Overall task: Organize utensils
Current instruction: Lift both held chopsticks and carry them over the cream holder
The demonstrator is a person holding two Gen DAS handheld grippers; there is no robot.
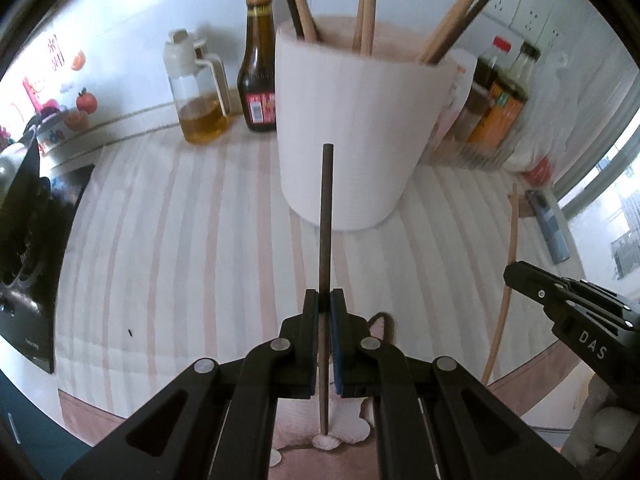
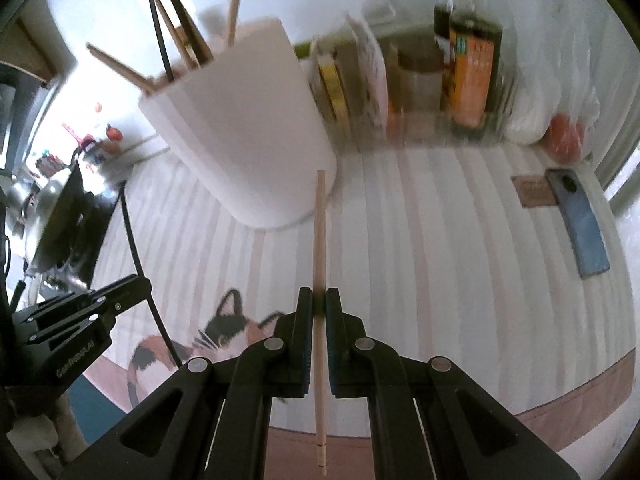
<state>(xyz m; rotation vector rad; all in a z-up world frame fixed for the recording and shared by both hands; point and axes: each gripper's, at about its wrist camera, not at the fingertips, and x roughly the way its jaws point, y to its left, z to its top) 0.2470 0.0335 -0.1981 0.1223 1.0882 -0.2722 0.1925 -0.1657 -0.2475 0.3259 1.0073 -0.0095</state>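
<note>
My left gripper [image 1: 325,300] is shut on a dark brown chopstick [image 1: 326,216] that points up toward the white holder cup [image 1: 352,140]. The cup stands on the striped mat and holds several wooden and dark chopsticks [image 1: 368,4]. My right gripper [image 2: 319,299] is shut on a light wooden chopstick [image 2: 320,240], pointing at the same cup [image 2: 244,128]. Each gripper shows in the other's view: the right one at the right edge [image 1: 568,304] with its light chopstick [image 1: 506,280], the left one at the left edge [image 2: 76,320] with its dark chopstick [image 2: 138,260].
An oil cruet [image 1: 200,92] and a dark sauce bottle [image 1: 258,64] stand behind the cup on the left. More bottles [image 2: 472,52] and boxes [image 2: 348,76] stand to its right. A blue phone [image 2: 580,224] lies at the mat's right. A black stove [image 1: 24,248] is at left.
</note>
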